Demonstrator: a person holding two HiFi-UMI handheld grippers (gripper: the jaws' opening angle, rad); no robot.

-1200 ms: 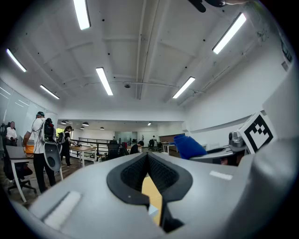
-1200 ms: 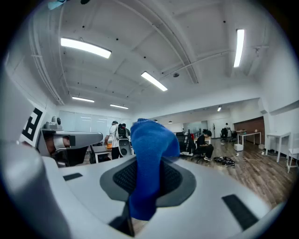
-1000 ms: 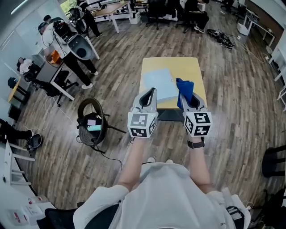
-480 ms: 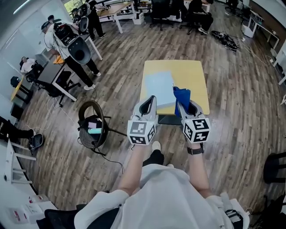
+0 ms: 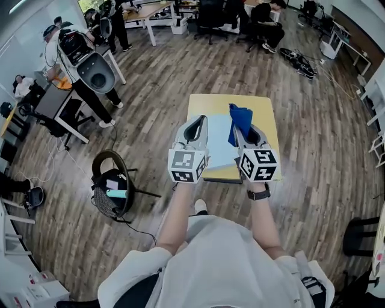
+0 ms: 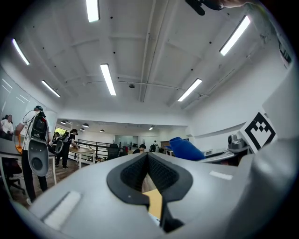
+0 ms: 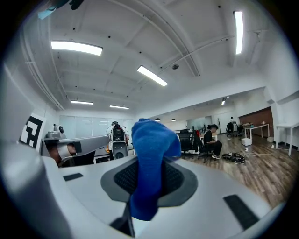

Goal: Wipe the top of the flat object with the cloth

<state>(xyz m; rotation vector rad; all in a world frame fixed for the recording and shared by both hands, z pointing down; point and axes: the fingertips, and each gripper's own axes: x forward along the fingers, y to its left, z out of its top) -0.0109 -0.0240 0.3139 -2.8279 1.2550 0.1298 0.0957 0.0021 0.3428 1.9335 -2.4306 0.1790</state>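
Note:
A small yellow table point(image 5: 262, 112) carries a pale blue flat object point(image 5: 219, 146) on its left half. My right gripper point(image 5: 239, 128) hangs over the table's near middle, shut on a blue cloth point(image 5: 240, 119) that sticks up from its jaws. In the right gripper view the cloth point(image 7: 152, 140) fills the shut jaws of that gripper point(image 7: 148, 164). My left gripper point(image 5: 198, 129) is level with it over the flat object's left edge, shut with nothing held. The left gripper point(image 6: 147, 158) in its own view points out across the room, with the cloth point(image 6: 187, 149) to its right.
A black round stool point(image 5: 112, 182) holding small items stands on the wood floor left of the table. People work at desks point(image 5: 72, 78) at the far left. Office chairs point(image 5: 213, 13) and cables lie beyond the table.
The table and flat object have come nearer under the grippers. Both grippers now reach over the table's near part, the cloth still in the right one.

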